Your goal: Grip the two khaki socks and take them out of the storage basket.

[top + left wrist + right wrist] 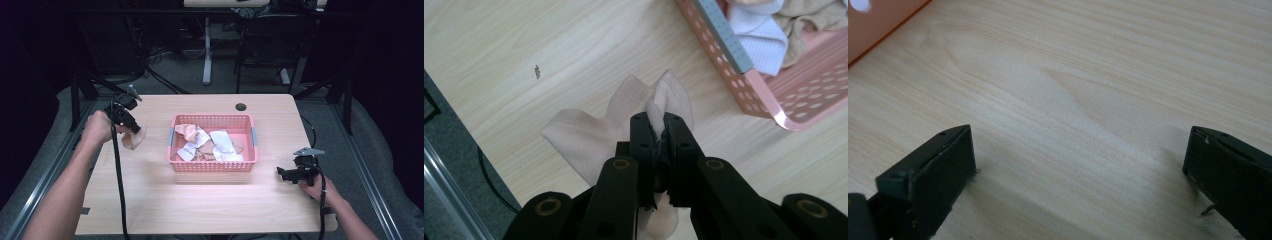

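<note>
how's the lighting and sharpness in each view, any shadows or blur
High view: the table is lit while the room around it is dark, and the picture is soft, so the sock shows little detail. Left gripper view: even light and a sharp sock, with the basket sharp too. Right gripper view: the fingers blur at close range and cast soft shadows on the wood.

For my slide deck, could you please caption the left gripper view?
Left gripper shut on a beige sock above the wooden table, beside the pink basket.
</note>
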`<state>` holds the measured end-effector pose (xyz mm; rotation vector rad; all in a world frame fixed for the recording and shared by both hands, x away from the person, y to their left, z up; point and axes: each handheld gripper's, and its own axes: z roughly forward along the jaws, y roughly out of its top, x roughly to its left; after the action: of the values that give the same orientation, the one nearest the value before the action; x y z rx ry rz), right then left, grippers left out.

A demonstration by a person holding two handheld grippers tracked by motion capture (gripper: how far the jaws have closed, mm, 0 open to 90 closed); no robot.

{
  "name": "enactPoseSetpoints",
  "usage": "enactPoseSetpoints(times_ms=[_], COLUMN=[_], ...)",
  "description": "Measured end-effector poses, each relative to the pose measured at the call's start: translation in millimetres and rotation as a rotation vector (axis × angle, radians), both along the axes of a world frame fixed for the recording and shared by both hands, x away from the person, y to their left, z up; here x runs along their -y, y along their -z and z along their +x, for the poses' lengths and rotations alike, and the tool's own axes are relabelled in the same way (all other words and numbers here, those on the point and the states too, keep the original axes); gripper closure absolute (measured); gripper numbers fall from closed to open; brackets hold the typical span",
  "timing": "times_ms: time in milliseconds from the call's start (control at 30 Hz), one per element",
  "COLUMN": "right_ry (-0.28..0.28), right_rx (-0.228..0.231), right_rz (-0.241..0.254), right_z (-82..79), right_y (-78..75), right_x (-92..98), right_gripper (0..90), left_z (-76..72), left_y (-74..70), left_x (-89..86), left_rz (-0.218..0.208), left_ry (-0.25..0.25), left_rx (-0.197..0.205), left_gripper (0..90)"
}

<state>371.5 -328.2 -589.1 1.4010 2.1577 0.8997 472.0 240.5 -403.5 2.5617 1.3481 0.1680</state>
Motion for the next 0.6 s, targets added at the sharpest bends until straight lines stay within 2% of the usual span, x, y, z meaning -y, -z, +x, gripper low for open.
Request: enactPoseSetpoints(times_ms=[67, 367, 600], right_ry=[0.000, 0.001, 0.001], right_rx=[0.000, 0.002, 0.003], right_rz=[0.000, 0.007, 0.007], right_z=[0.0, 0.0, 0.0], right_y=[0.0, 0.2, 0.2], right_x=[0.0, -0.3, -0.3], right_gripper=[0.0, 0.0, 0.0], left_z=[1.5, 8.0, 11.3], left_y=[8.1, 42.5, 71.0], left_x=[-2.4, -11.8, -18.6], left_rz=[0.000, -0.030, -0.055], left_ry=[-0.012, -0.070, -0.121], left_rx=[-0.013, -0.021, -0.049], left_gripper=[84.5, 84.5, 84.3])
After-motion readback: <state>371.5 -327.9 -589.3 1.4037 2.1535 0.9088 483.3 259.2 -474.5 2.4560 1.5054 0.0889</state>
